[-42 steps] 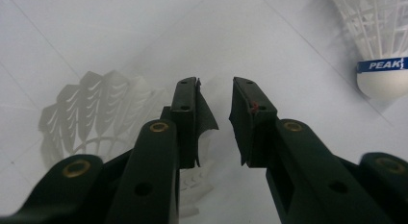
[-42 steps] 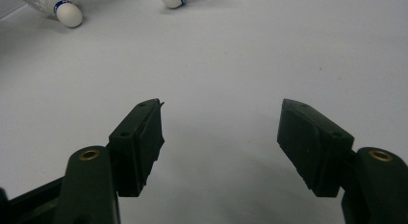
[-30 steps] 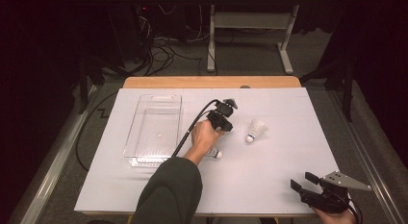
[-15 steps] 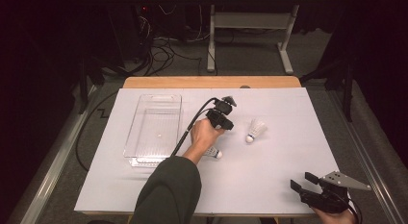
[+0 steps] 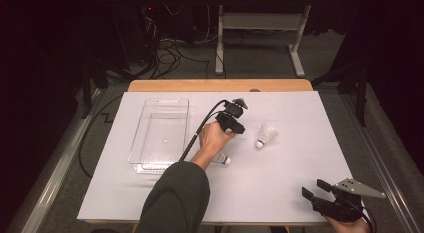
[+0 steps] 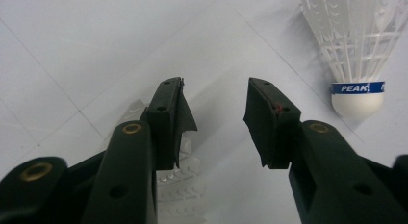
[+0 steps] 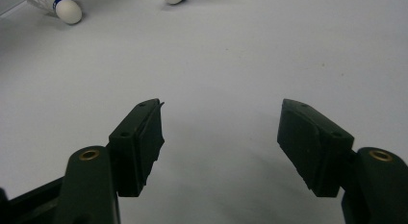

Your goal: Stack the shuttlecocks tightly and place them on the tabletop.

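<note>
high view puts your left gripper [image 5: 234,113] at mid-table, jaws apart and just been opening, with nothing pressed between the pads. one shuttlecock [image 5: 266,135] lies just to its right, long axis slanting, cork end toward you and to the left, skirt away. a second shuttlecock [image 5: 221,158] lies by your left wrist, partly hidden, cork end to the right. in the left gripper view that skirt shows below the jaws. the clear tray [image 5: 150,158] sits to the left, long axis running away from you, nothing visible in it. your right gripper [image 5: 312,190] rests near the front right corner, jaws wide, holding nothing; bare white table [image 5: 300,118] lies between it and the shuttlecocks.
</note>
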`<state>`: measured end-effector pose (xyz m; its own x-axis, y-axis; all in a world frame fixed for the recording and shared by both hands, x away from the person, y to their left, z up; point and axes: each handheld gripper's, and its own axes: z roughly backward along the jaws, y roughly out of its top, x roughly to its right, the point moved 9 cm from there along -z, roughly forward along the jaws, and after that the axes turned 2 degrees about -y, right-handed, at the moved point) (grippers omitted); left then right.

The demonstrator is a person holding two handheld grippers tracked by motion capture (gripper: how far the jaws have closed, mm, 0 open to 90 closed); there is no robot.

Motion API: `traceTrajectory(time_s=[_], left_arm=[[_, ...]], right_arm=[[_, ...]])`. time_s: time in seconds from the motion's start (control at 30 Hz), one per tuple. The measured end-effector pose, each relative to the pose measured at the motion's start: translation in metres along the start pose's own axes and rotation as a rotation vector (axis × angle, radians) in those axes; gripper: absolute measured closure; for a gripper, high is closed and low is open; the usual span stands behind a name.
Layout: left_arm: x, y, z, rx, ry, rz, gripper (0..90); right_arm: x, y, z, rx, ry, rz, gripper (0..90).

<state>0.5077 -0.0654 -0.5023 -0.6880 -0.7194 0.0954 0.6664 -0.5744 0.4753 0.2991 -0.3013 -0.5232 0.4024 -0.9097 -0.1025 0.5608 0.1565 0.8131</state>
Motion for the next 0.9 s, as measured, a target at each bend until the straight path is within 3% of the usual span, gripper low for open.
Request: traceTrajectory(time_s=[0.33, 0.9], left_arm=[[-0.002, 0.008, -0.002, 0.01, 0.019, -0.002, 56.6], [0.004, 0.01, 0.001, 0.034, 0.0, -0.022, 54.3]], right_arm=[[0.0, 0.0, 0.0, 0.002, 0.003, 0.003, 33.2], [0.0, 0.0, 0.0, 0.003, 0.005, 0.003, 33.2]])
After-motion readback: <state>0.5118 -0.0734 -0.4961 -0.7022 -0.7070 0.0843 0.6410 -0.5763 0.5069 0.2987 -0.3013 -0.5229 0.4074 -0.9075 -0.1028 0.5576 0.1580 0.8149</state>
